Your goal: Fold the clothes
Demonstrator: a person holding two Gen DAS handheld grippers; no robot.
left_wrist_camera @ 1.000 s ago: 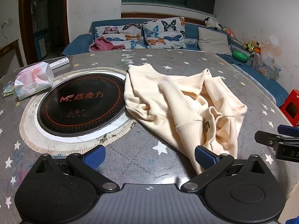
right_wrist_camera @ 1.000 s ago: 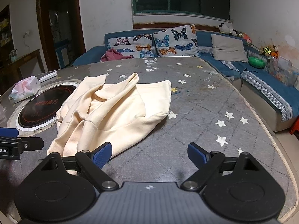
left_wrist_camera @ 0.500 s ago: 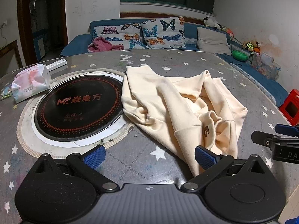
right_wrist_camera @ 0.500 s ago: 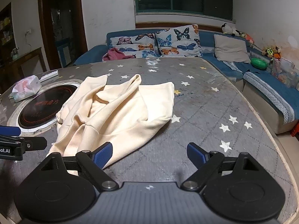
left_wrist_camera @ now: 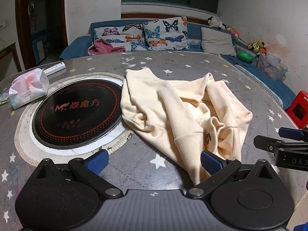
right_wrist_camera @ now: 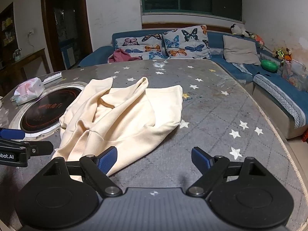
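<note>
We hold our left gripper (left_wrist_camera: 154,160) and right gripper (right_wrist_camera: 154,157) side by side, both angled downward, jaws spread wide with nothing clamped between their blue pads.

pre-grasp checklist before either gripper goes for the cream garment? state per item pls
1. Left gripper jaws open, nothing between them: ok.
2. Right gripper jaws open and empty: ok.
3. Cream garment flat and ready to fold: not ok, it lies crumpled in a heap.
4. Garment fully on the table: ok.
5. Garment off the round black cooktop: cannot tell, its left edge runs right along the rim.
6. Tissue pack away from the garment: ok.
</note>
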